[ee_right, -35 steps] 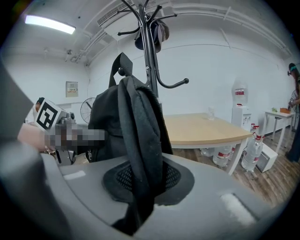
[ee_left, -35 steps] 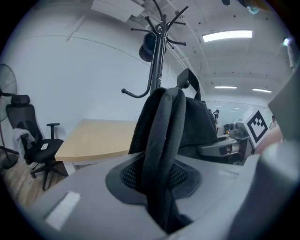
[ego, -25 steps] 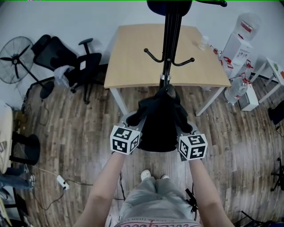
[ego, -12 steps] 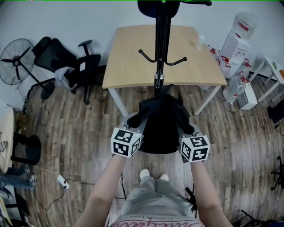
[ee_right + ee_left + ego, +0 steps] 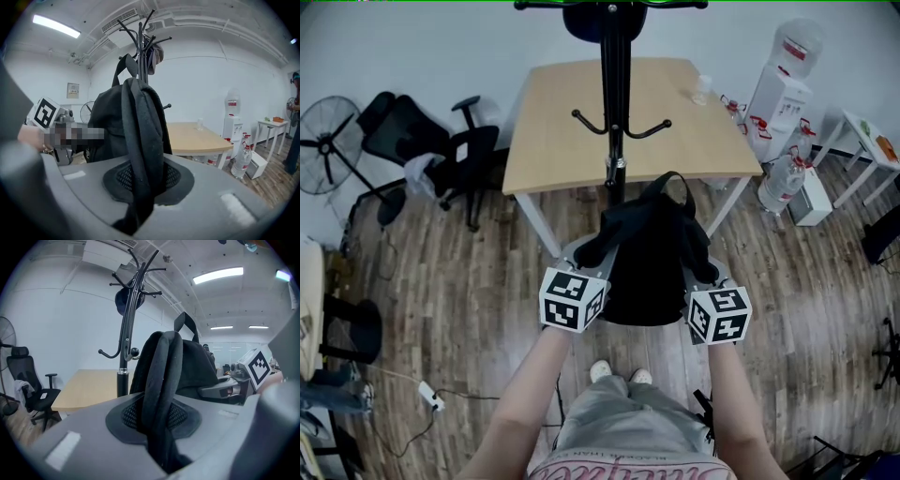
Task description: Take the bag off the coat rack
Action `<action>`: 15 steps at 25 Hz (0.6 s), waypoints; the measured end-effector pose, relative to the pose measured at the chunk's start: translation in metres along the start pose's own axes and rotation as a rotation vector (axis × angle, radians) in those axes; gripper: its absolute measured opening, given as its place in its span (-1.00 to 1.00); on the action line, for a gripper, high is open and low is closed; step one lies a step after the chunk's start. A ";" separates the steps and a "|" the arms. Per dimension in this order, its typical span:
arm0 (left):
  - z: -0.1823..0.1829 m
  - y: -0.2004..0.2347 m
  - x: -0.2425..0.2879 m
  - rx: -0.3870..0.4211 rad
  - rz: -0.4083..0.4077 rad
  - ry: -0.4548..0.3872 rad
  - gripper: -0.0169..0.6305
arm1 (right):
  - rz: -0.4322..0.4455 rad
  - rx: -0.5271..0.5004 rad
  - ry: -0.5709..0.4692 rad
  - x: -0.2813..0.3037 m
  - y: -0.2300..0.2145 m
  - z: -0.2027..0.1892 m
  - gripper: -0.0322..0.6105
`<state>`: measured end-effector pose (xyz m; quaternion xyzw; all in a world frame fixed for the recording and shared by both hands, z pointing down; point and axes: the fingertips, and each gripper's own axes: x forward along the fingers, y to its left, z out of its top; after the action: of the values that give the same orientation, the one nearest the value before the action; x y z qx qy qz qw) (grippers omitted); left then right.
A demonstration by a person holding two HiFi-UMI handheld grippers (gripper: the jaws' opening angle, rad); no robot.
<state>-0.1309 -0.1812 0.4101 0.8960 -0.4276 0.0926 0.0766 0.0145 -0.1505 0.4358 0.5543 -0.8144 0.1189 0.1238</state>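
A black backpack (image 5: 645, 248) hangs in the air between my two grippers, clear of the black coat rack (image 5: 615, 112) that stands just beyond it. My left gripper (image 5: 581, 261) is shut on the bag's left shoulder strap (image 5: 161, 380). My right gripper (image 5: 705, 272) is shut on the right shoulder strap (image 5: 140, 140). The bag's top handle (image 5: 679, 187) loops free near the rack's pole, touching no hook. A dark cap (image 5: 125, 301) hangs on the rack's upper hooks.
A light wooden table (image 5: 572, 131) stands behind the rack. Left are black office chairs (image 5: 441, 155) and a floor fan (image 5: 326, 141). Right are a water dispenser (image 5: 783, 84) and water bottles (image 5: 780, 183). A power strip (image 5: 429, 396) lies on the wood floor.
The bag and both grippers have drawn back from the rack; the pole now stands farther off and the bag's top handle has come away from it.
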 end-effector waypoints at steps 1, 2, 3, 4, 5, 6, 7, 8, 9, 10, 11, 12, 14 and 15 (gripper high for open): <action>0.003 -0.004 0.002 0.002 -0.006 -0.006 -0.66 | -0.009 -0.003 -0.005 -0.004 -0.003 0.002 -0.76; 0.006 -0.008 0.004 0.004 -0.012 -0.013 -0.66 | -0.018 -0.006 -0.009 -0.007 -0.006 0.003 -0.76; 0.009 -0.011 0.005 0.007 -0.017 -0.020 -0.66 | -0.026 -0.009 -0.014 -0.011 -0.009 0.005 -0.76; 0.012 -0.014 0.007 0.009 -0.022 -0.028 -0.66 | -0.034 -0.013 -0.019 -0.013 -0.012 0.008 -0.76; 0.016 -0.017 0.008 0.011 -0.027 -0.037 -0.66 | -0.042 -0.016 -0.025 -0.016 -0.015 0.010 -0.76; 0.019 -0.020 0.010 0.013 -0.031 -0.046 -0.66 | -0.050 -0.020 -0.031 -0.019 -0.018 0.013 -0.76; 0.023 -0.023 0.011 0.015 -0.034 -0.056 -0.66 | -0.059 -0.025 -0.038 -0.022 -0.021 0.015 -0.76; 0.027 -0.027 0.013 0.019 -0.037 -0.066 -0.66 | -0.067 -0.031 -0.046 -0.025 -0.025 0.018 -0.76; 0.030 -0.030 0.014 0.026 -0.040 -0.076 -0.66 | -0.075 -0.037 -0.054 -0.029 -0.028 0.021 -0.76; 0.034 -0.034 0.015 0.035 -0.043 -0.087 -0.66 | -0.082 -0.043 -0.061 -0.032 -0.031 0.023 -0.76; 0.038 -0.038 0.016 0.047 -0.046 -0.096 -0.66 | -0.088 -0.048 -0.069 -0.036 -0.034 0.026 -0.76; 0.042 -0.042 0.017 0.063 -0.048 -0.105 -0.66 | -0.095 -0.052 -0.077 -0.039 -0.037 0.028 -0.76; 0.050 -0.049 0.019 0.096 -0.050 -0.124 -0.66 | -0.110 -0.061 -0.097 -0.046 -0.042 0.035 -0.76; 0.055 -0.052 0.019 0.110 -0.051 -0.135 -0.66 | -0.119 -0.069 -0.109 -0.049 -0.044 0.039 -0.76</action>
<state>-0.0731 -0.1755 0.3582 0.9135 -0.4032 0.0534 0.0009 0.0708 -0.1359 0.3853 0.6028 -0.7892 0.0527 0.1050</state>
